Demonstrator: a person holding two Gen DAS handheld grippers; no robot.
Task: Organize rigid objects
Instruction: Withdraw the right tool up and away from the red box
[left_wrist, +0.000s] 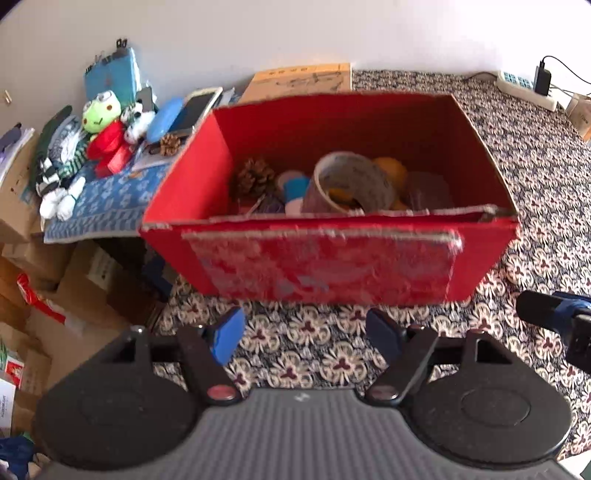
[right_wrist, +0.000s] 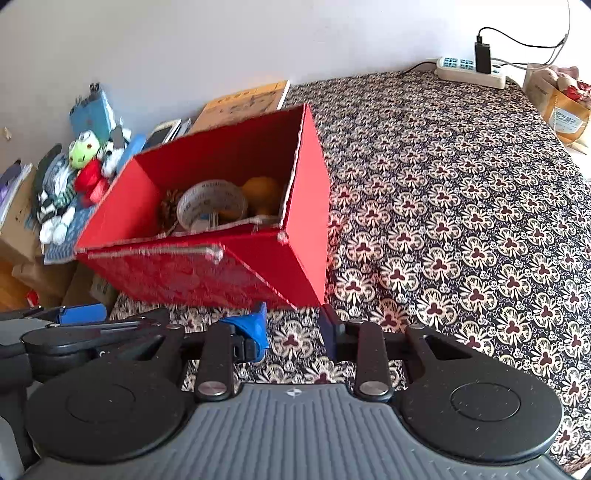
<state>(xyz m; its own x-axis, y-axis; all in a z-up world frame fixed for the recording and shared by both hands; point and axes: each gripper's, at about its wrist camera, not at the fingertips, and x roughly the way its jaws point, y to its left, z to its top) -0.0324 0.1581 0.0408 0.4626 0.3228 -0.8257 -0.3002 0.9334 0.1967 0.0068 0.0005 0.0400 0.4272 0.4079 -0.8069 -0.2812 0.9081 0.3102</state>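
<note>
A: Two grippers, both low in their own views. The left gripper (left_wrist: 304, 338) has its blue pads spread wide over the patterned cloth (left_wrist: 295, 354), with nothing between them.

B: And the right gripper (right_wrist: 293, 332)?

A: Released as well, though the gap is narrower. Only cloth shows between the pads. In the left wrist view its blue-taped tip pokes in at 3 o'clock; in the right wrist view the left one lies at 9 o'clock.

B: Where is the red box (left_wrist: 325, 262)?

A: Just beyond the left fingertips, toward 12 o'clock, standing on the cloth with its scuffed long side facing the camera. Neither gripper touches it. From the right wrist, the box (right_wrist: 207, 273) sits at about 11 o'clock, its near corner just past the fingers.

B: What is in it?

A: A roll of tape (left_wrist: 349, 184) leaning on edge in the middle, a pine cone (left_wrist: 255, 177) to its left, something orange (left_wrist: 389, 170) behind the roll, and small blue and white items too blurred to name.

B: Farther back?

A: At 10 o'clock, a green frog plush (left_wrist: 101, 114), a second pine cone (left_wrist: 170, 144) and a phone (left_wrist: 197, 110) on a side surface. At 2 o'clock, a power strip (left_wrist: 526, 86) by the wall.
</note>
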